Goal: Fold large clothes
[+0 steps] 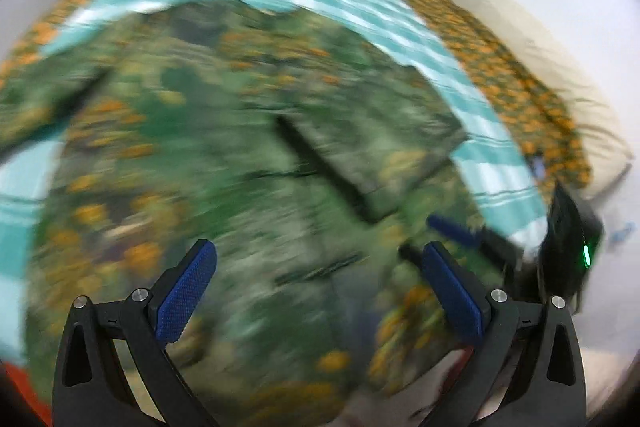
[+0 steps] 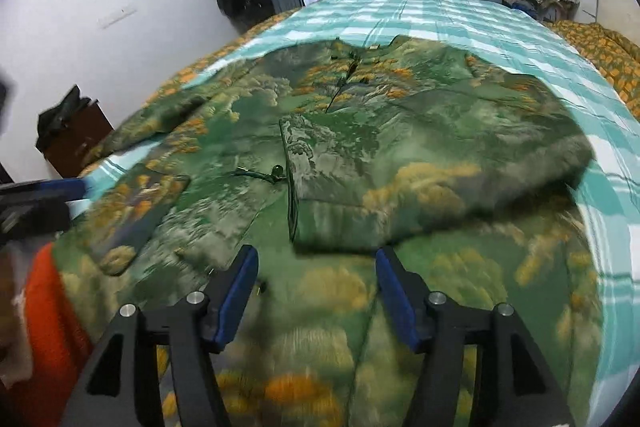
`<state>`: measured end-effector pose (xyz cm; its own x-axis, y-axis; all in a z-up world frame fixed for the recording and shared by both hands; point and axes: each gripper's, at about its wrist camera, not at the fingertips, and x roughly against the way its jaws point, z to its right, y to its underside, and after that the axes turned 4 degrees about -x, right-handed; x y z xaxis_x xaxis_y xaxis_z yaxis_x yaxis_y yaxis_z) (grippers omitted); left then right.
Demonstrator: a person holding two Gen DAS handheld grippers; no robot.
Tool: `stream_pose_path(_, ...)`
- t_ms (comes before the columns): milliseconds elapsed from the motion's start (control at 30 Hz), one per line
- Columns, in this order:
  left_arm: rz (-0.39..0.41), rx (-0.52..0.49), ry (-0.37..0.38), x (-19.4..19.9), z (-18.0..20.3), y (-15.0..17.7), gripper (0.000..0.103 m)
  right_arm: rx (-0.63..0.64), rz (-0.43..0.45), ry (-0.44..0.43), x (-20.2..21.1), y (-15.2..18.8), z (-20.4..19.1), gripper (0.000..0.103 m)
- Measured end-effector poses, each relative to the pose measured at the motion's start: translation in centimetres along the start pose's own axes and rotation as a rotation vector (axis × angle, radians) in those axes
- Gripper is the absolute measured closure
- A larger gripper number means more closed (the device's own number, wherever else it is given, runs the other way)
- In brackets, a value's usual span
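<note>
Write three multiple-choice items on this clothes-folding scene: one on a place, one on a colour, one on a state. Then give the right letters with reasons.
1. Where does the green printed garment lie?
A. on a checked sheet on the bed
B. on a wooden floor
C. on a hanger

2. What colour are the gripper pads?
A. red
B. blue
C. white

3. How does the right gripper stand?
A. shut on a sleeve
B. shut on nothing
C. open, holding nothing

Key: 1 A, the teal checked sheet shows around the garment. 2 B, the pads are blue in both wrist views. 3 C, its jaws stand apart above the cloth, with nothing between them; the left gripper is open too.
</note>
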<state>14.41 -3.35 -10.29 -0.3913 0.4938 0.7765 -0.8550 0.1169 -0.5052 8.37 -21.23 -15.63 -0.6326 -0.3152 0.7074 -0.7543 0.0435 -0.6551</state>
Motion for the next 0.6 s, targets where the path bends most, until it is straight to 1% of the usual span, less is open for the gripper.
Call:
stream_pose_path(33,-0.013,-0.002,0.017,-1.1,0.4,-0.6,0.001,-0.014,0.010,-0.004,0.9,0.4,0.5,0.040)
stream_pose_path(67,-0.039,0.001,0.031,-3.3,0.9,-1.7,0.004,-0.023,0.017,-0.005,1.3,0.7,0.6,0.040)
stream_pose_path(100,-0.064,0.010,0.032,-4.8,1.1,-2.4,0.013,-0.033,0.026,-0.004,1.6,0.9,0.9,0.040)
stream_pose_path(133,-0.095,0.025,0.031,-6.6,1.1,-3.1,0.020,-0.039,0.037,-0.002,2.2,1.2,1.1,0.040)
stream_pose_path(167,-0.120,0.040,0.029,-7.9,1.1,-3.6,0.030,-0.040,0.047,0.002,2.7,1.5,1.3,0.040)
stream_pose_path(200,-0.145,0.056,0.026,-9.2,1.0,-4.0,0.036,-0.038,0.052,0.005,2.9,1.4,1.5,0.040)
stream_pose_path(233,-0.166,0.073,0.009,-10.6,1.1,-4.3,0.038,-0.036,0.057,0.010,3.0,1.5,1.6,0.040)
stream_pose_path(267,-0.170,0.075,-0.009,-11.1,1.1,-4.4,0.043,-0.038,0.062,0.013,3.2,1.7,1.7,0.040)
stream_pose_path(333,-0.156,0.059,-0.062,-11.5,1.8,-4.5,0.063,-0.050,0.064,0.010,3.4,2.0,2.3,0.040)
stream_pose_path(367,-0.148,0.050,-0.075,-11.3,2.1,-4.6,0.089,-0.056,0.069,0.011,3.5,2.0,2.7,0.040)
stream_pose_path(467,-0.126,0.063,-0.073,-10.3,2.3,-5.1,0.094,-0.086,0.094,0.029,4.0,2.0,3.9,0.040)
stream_pose_path(533,-0.097,0.042,-0.080,-9.1,2.2,-6.0,0.095,-0.111,0.106,0.049,4.0,1.6,4.6,0.040)
stream_pose_path(600,-0.063,0.016,-0.091,-8.0,1.9,-7.5,0.095,-0.136,0.118,0.053,4.1,1.0,5.7,0.040)
